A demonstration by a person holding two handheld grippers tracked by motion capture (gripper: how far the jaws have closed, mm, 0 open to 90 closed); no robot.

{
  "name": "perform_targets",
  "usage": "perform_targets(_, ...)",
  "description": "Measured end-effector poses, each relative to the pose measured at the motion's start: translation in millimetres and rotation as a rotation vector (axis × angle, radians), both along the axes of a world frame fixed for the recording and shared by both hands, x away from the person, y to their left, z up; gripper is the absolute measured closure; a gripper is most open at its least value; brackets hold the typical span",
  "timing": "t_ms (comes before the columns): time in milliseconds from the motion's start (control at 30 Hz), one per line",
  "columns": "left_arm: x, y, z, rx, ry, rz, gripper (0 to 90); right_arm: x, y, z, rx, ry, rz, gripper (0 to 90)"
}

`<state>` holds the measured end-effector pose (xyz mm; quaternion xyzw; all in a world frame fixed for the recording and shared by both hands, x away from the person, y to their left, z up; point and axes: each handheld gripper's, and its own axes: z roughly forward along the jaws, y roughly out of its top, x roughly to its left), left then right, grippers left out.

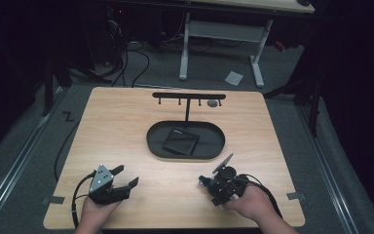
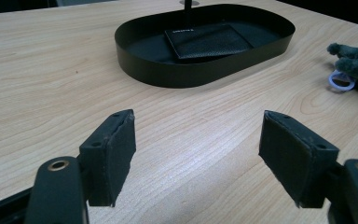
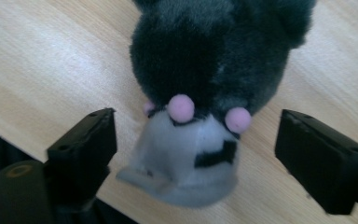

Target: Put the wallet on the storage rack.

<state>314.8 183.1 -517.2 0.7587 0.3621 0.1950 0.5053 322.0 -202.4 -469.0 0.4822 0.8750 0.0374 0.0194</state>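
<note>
Nearer us and left of the black oval tray (image 1: 156,141), our left gripper (image 1: 121,178) hangs wide open and empty. Nearer us and right of the tray, our right gripper (image 3: 193,154) gapes around the plush toy (image 3: 205,70); we should centre before squeezing.

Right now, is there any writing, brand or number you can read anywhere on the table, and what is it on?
Nothing can be read.
Black wallet in the oval black tray: a small pale mark near its top edge, probably a brand, too small and blurred to read.
Plush toy, wooden table, hook stand: no lettering visible.
</note>
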Motion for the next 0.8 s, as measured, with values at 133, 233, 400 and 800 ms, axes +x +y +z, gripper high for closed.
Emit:
perform_targets(133,0.3,-0.6,-0.4,-0.002,0.002,0.000,27.4,2.1,-0.1,-10.7,-0.009,0.023,-0.020,21.4)
perform_targets(233,0.4,-0.6,-0.6,0.006,0.004,-0.004,27.4,2.6,-1.4,-16.4,-0.009,0.031,-0.030,30.0)
perform_targets(400,0.5,-0.1,-0.6,0.007,0.007,-0.002,27.4,1.2,-2.3,-14.6,0.008,0.018,-0.039,43.4)
perform_targets(800,1.0,-0.6,-1.6,0.008,0.016,-0.004,27.5,9.7,-15.0,27.5,0.032,-0.044,-0.076,46.8)
